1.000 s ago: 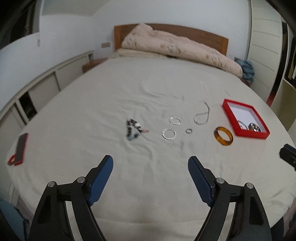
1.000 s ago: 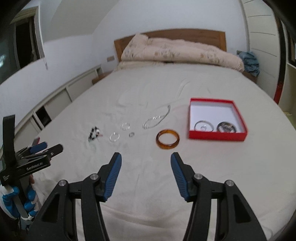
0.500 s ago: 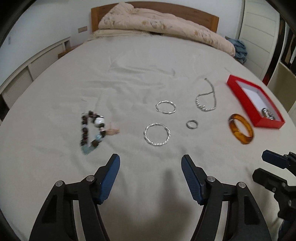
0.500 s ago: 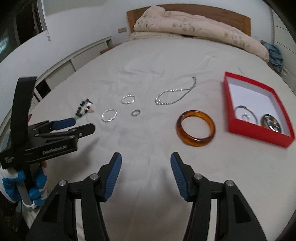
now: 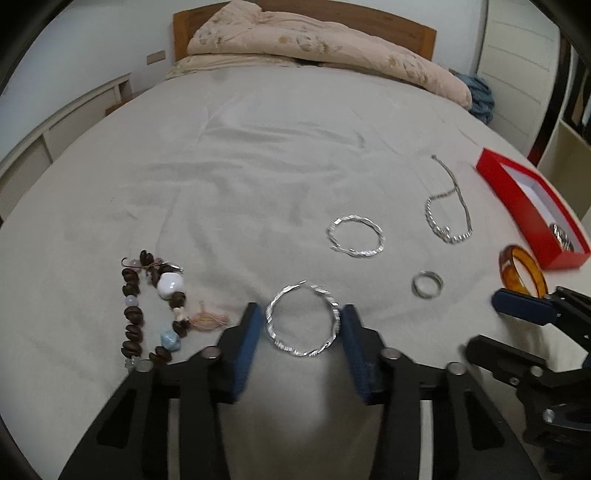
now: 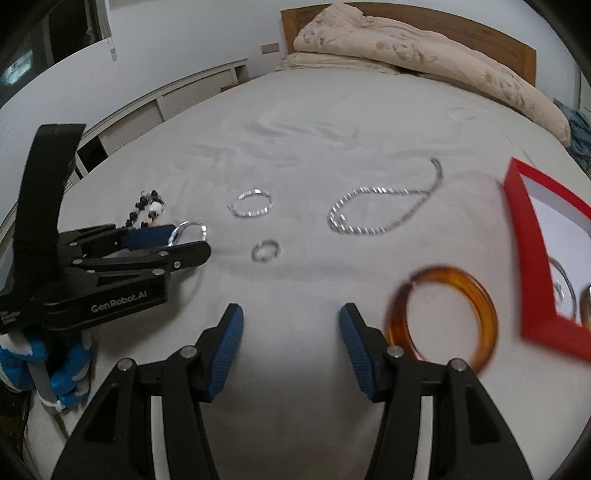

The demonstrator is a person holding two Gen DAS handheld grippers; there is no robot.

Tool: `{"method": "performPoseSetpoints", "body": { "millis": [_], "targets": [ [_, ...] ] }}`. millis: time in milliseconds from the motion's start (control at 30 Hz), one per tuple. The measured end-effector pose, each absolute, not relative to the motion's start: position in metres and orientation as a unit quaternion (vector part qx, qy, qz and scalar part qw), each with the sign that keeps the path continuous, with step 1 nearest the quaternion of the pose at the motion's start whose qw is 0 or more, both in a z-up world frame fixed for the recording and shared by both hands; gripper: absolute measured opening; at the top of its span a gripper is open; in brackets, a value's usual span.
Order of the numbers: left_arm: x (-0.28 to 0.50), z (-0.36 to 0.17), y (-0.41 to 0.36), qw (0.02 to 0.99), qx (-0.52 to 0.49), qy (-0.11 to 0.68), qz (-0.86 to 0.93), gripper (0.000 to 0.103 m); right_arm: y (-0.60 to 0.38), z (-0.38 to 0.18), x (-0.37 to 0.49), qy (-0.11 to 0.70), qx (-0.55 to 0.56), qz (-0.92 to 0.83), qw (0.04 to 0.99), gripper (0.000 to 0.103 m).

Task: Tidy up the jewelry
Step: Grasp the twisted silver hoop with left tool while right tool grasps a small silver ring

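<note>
Blue pads of my left gripper (image 5: 301, 321) stood on either side of one twisted silver bangle (image 5: 302, 320) lying flat on the bed sheet (image 5: 258, 155); the jaws were narrowed to about the bangle's width, and I could not tell whether the pads pressed it or only flanked it. My right gripper (image 6: 291, 325) hung wide open over bare sheet, holding nothing, with the single amber bangle (image 6: 443, 314) just beside its right finger.

Counting outward from my left tool: a second twisted silver bangle (image 5: 356, 236) lay farther up the sheet, so two of that kind in all. One small silver ring (image 5: 427, 284) sat to the right, between the two bangles and the amber one. One silver chain (image 5: 448, 206) lay looped beyond the ring. One beaded bracelet (image 5: 151, 310) of dark beads, with a white bead, a pale blue bead and a pinkish tassel, rested to the left of my left gripper.

At the far right stood one red box (image 5: 517, 199), open, white inside. In the right wrist view I made out two pieces (image 6: 569, 291) in it, blurred and cut off at the edge. One quilt (image 5: 314, 48) was heaped at the wooden headboard (image 5: 406, 29).
</note>
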State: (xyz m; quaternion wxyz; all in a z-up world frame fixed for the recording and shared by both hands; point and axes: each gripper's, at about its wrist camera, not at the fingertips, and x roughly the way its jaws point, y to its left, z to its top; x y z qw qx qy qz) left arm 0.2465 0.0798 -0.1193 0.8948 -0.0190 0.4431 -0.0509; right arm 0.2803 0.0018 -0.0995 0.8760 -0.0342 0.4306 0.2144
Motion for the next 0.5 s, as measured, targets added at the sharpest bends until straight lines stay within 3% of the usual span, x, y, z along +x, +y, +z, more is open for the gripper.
{"method": "performPoseSetpoints", "body": {
  "millis": [100,367,500],
  "targets": [
    [0.244,-0.12,0.084,0.897,-0.032,0.437,-0.056,0.039,0.011,-0.101,0.292,0.425,-0.038,0.224,0.876,0.042],
    [0.24,-0.12,0.093,0.901,-0.058,0.426,-0.066,0.039,0.028,-0.107,0.311,0.419,-0.051,0.243,0.873,0.034],
    [0.237,-0.12,0.1,0.901,-0.071,0.422,-0.071,0.038,0.036,-0.112,0.318,0.42,-0.061,0.254,0.869,0.021]
  ]
}}
